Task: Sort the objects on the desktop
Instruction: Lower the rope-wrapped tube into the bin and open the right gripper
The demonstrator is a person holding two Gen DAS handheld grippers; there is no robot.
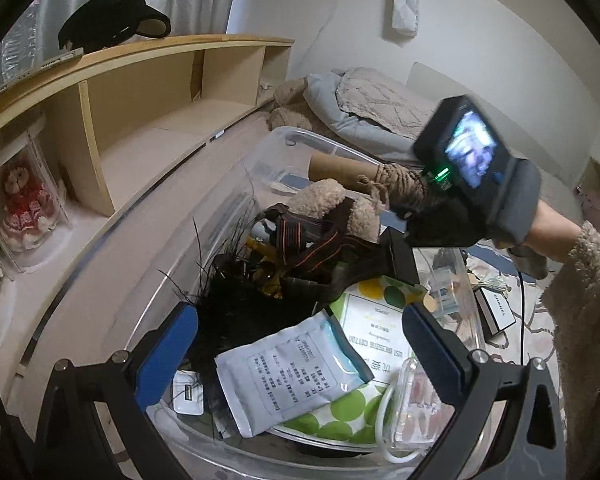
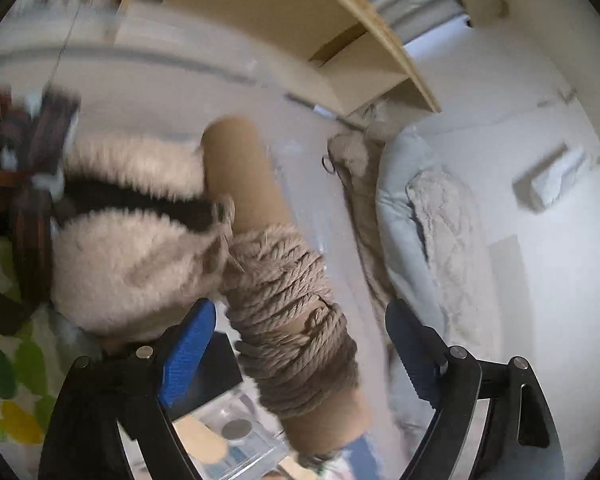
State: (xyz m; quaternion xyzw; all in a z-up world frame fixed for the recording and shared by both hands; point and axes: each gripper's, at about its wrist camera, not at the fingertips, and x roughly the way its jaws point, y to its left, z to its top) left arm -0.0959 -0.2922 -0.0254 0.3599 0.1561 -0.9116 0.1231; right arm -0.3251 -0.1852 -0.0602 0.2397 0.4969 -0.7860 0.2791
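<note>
Right hand-held gripper (image 2: pixel 300 344): jaws wide, not clamping; blue pads clear of cardboard tube (image 2: pixel 256 200) wrapped in twine, which lies between them, pointing away. Fleece item (image 2: pixel 132 248) just left of tube. Left hand-held gripper (image 1: pixel 300 344): jaws apart, empty, over clear bin (image 1: pixel 470 312); white pouch (image 1: pixel 288 376) and green-dotted pack (image 1: pixel 340 408) between fingers, below.

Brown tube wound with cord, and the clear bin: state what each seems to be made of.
The brown tube wound with cord looks like matte cardboard: dull, even brown with no shine. Its winding seems to be coarse twisted fibre, jute or wool; the blur leaves that open. The clear bin looks like glossy see-through plastic, with highlights along its rim.
</note>
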